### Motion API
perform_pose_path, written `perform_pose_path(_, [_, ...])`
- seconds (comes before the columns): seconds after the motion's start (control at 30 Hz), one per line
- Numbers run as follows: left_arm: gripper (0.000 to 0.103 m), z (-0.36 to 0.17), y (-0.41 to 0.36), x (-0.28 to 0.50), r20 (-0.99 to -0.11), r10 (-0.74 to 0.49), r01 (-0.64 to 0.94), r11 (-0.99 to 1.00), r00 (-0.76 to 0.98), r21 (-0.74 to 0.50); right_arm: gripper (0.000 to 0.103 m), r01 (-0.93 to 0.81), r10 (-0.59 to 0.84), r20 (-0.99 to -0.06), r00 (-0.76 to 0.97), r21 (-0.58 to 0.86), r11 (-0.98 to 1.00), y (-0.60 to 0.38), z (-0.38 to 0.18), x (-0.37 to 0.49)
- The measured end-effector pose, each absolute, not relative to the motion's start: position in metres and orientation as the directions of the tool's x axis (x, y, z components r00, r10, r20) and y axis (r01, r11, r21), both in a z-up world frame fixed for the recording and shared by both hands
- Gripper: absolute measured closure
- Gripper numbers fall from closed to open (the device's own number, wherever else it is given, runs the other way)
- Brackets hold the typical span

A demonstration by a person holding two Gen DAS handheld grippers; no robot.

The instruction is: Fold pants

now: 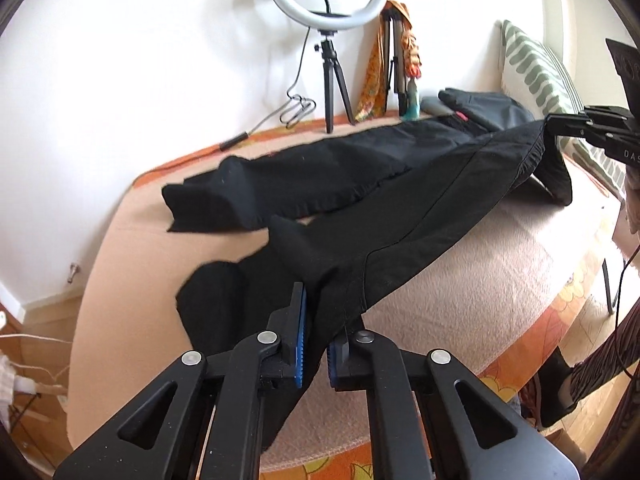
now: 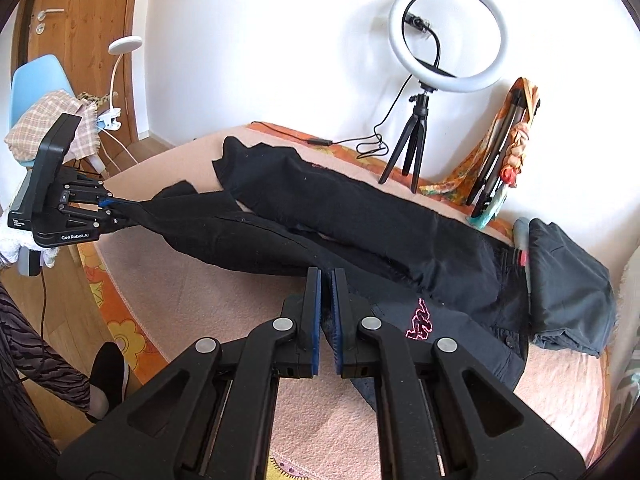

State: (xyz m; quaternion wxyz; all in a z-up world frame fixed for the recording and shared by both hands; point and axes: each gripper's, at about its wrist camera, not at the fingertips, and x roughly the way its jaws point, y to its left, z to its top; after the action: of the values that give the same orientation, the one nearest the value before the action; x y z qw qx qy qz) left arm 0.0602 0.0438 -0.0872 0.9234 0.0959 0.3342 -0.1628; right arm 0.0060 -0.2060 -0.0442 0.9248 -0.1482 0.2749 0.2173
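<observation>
Black pants (image 1: 420, 184) lie stretched across a pink blanket on the bed (image 1: 460, 280). My left gripper (image 1: 318, 344) is shut on the cuff end of the near leg and holds it lifted off the bed; it also shows in the right wrist view (image 2: 106, 206). My right gripper (image 2: 326, 308) is shut on the waist edge of the pants (image 2: 360, 216), beside a pink logo (image 2: 418, 320); it also shows in the left wrist view (image 1: 554, 126). The far leg (image 1: 288, 184) lies flat on the bed.
A folded grey garment (image 2: 568, 292) lies at the head of the bed next to a patterned pillow (image 1: 536, 68). A ring light on a tripod (image 2: 448, 36) and a folded tripod with orange cloth (image 2: 504, 148) stand by the wall. A blue chair (image 2: 36, 84) stands by the door.
</observation>
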Motion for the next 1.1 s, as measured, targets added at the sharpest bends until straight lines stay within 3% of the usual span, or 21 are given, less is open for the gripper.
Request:
perform_pose_path(0.2, [0.098,-0.058,0.064,0.096,-0.602,-0.251,0.335,0.942,0.758,0.030,0.102,-0.457,0.293,-0.512,0.807,-0.229,0.860,-0.205,-0.012,0.024])
perform_pose_path(0.33, [0.098,-0.049,0.061,0.117,-0.605,-0.258,0.352,0.935,0.753,0.040,0.102,-0.510,0.356,-0.557,0.750,-0.144,0.848,-0.213,-0.011,0.046])
perform_pose_path(0.4, [0.098,-0.045,0.059,0.123,-0.605,-0.254,0.361,0.931,0.754,0.059,0.097,-0.532,0.391,-0.580,0.714,-0.086,0.843,-0.217,-0.019,0.043])
perform_pose_path(0.43, [0.098,-0.044,0.058,0.126,-0.607,-0.255,0.365,0.929,0.753,0.063,0.079,-0.544,0.410,-0.601,0.686,-0.051,0.837,-0.220,-0.026,0.042])
perform_pose_path(0.47, [0.098,-0.042,0.057,0.130,-0.608,-0.258,0.368,0.928,0.751,0.061,0.045,-0.548,0.418,-0.619,0.664,-0.023,0.836,-0.221,-0.035,0.040])
perform_pose_path(0.53, [0.098,-0.040,0.058,0.136,-0.610,-0.264,0.372,0.927,0.747,0.054,0.020,-0.544,0.412,-0.636,0.653,-0.016,0.839,-0.219,-0.056,0.034])
perform_pose_path(0.7, [0.098,-0.035,0.058,0.148,-0.615,-0.266,0.373,0.927,0.742,0.049,0.020,-0.562,0.302,-0.724,0.620,-0.141,0.815,-0.195,-0.117,0.031])
perform_pose_path(0.83, [0.098,-0.032,0.058,0.153,-0.620,-0.268,0.375,0.926,0.738,0.048,0.020,-0.515,0.169,-0.704,0.690,-0.314,0.798,-0.179,-0.142,0.039])
perform_pose_path(0.9, [0.098,-0.031,0.058,0.155,-0.623,-0.267,0.379,0.924,0.735,0.051,0.027,-0.469,0.094,-0.665,0.741,-0.413,0.781,-0.173,-0.145,0.042])
perform_pose_path(0.93, [0.098,-0.031,0.058,0.156,-0.625,-0.268,0.382,0.923,0.733,0.051,0.040,-0.458,0.071,-0.655,0.753,-0.443,0.771,-0.171,-0.145,0.044])
perform_pose_path(1.03, [0.098,-0.029,0.060,0.156,-0.628,-0.279,0.396,0.917,0.727,0.051,0.097,-0.463,0.058,-0.674,0.736,-0.438,0.771,-0.173,-0.136,0.050])
perform_pose_path(1.1, [0.098,-0.028,0.061,0.155,-0.626,-0.283,0.404,0.913,0.726,0.055,0.097,-0.456,0.064,-0.673,0.737,-0.424,0.783,-0.178,-0.121,0.052])
